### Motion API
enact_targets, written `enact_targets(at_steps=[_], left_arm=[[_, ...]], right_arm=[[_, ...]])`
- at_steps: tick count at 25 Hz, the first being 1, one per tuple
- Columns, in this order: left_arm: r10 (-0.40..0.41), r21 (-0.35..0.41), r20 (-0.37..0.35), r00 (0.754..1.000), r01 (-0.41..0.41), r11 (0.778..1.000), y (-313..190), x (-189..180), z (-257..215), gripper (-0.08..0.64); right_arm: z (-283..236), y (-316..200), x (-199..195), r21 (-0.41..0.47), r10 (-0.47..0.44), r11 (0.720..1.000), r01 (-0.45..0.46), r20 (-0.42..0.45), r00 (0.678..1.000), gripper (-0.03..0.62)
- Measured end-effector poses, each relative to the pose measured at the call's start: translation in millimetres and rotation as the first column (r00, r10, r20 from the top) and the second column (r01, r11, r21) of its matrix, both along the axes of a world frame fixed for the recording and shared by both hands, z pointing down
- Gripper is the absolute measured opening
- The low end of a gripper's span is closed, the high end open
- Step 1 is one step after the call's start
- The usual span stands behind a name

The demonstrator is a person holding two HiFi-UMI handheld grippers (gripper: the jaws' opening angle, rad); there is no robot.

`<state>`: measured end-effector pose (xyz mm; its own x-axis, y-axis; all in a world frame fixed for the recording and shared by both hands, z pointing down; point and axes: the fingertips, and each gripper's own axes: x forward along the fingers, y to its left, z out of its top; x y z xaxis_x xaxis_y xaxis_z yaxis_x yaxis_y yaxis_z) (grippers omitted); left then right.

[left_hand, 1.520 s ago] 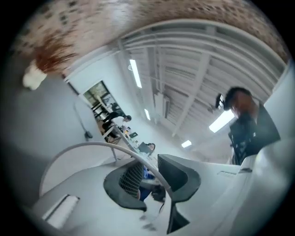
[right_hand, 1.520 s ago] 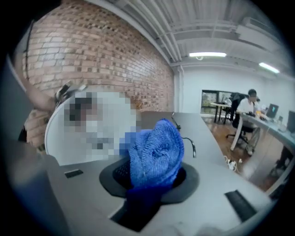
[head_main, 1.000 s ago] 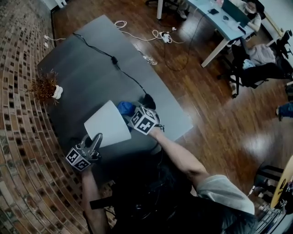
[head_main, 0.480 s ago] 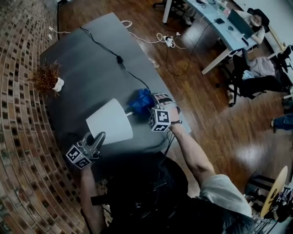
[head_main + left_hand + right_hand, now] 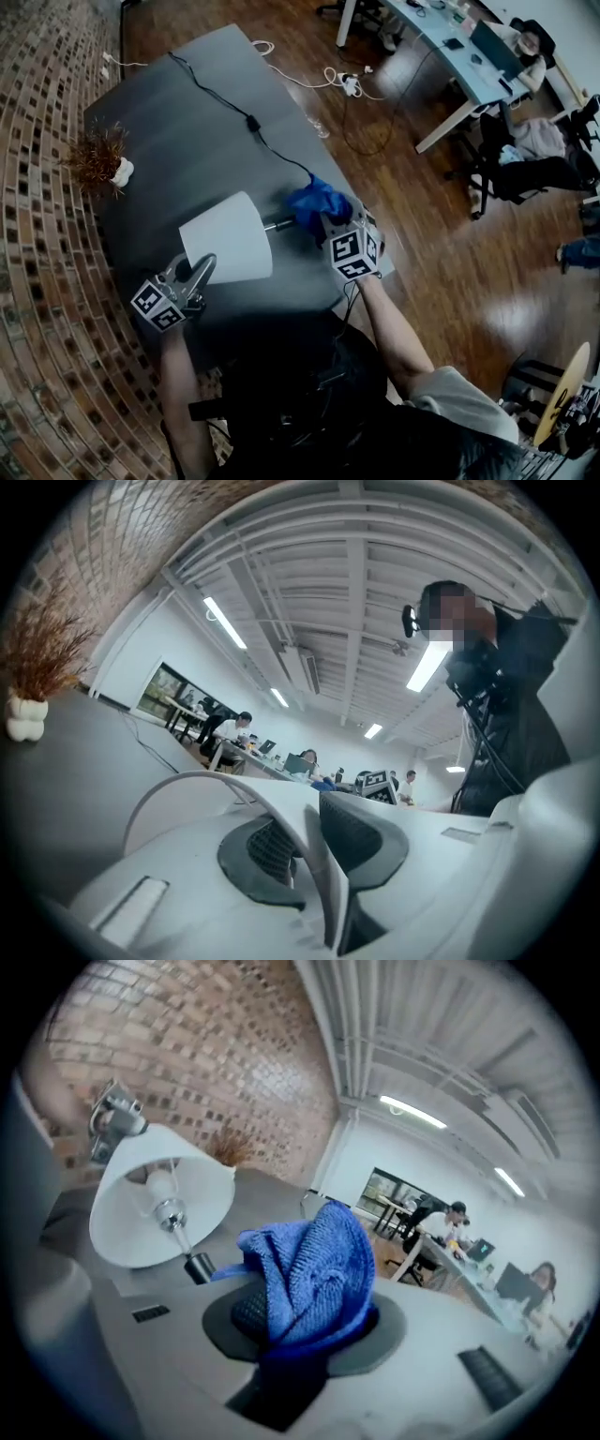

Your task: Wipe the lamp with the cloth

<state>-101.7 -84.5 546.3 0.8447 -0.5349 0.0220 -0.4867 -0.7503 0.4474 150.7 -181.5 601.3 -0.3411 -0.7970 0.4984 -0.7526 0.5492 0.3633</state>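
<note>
The lamp lies tipped over the grey table, its white shade toward me and a thin stem running right. My left gripper clamps the shade's lower rim; in the left gripper view the thin rim passes between the pads of this gripper, whose jaws have just been opening slightly. My right gripper is shut on the bunched blue cloth at the stem's far end, apart from the shade. The right gripper view shows the cloth and, beyond it, the shade's open mouth with its bulb.
A black cable crosses the table to the lamp. A dried plant in a white pot stands at the table's left side by the brick wall. Wooden floor, desks and seated people lie off to the right.
My right gripper has carried the cloth away from the shade, rightward along the stem to its far end. The left gripper keeps hold of the shade's rim in about the same place.
</note>
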Motion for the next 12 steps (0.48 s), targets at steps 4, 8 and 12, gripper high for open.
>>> enact_targets(at_steps=[4,8,12], left_arm=[[-0.022,-0.123,-0.019,1.0,0.019,0.992,-7,-7,6,0.095],[0.056,-0.142,0.027,0.998,-0.051,0.989,15,-17,12,0.376],[0.072,-0.124,0.334,0.94,-0.031,0.992,41,-38,77,0.393]], right_arm=[[17,-3,76,-0.129,0.347,0.938,-0.322,0.357,0.867,0.115],[88,15,104,-0.385,0.504,0.855,-0.347,0.463,0.729,0.115],[120,26,53,-0.388,0.286,0.915,-0.112,0.424,0.86,0.115]])
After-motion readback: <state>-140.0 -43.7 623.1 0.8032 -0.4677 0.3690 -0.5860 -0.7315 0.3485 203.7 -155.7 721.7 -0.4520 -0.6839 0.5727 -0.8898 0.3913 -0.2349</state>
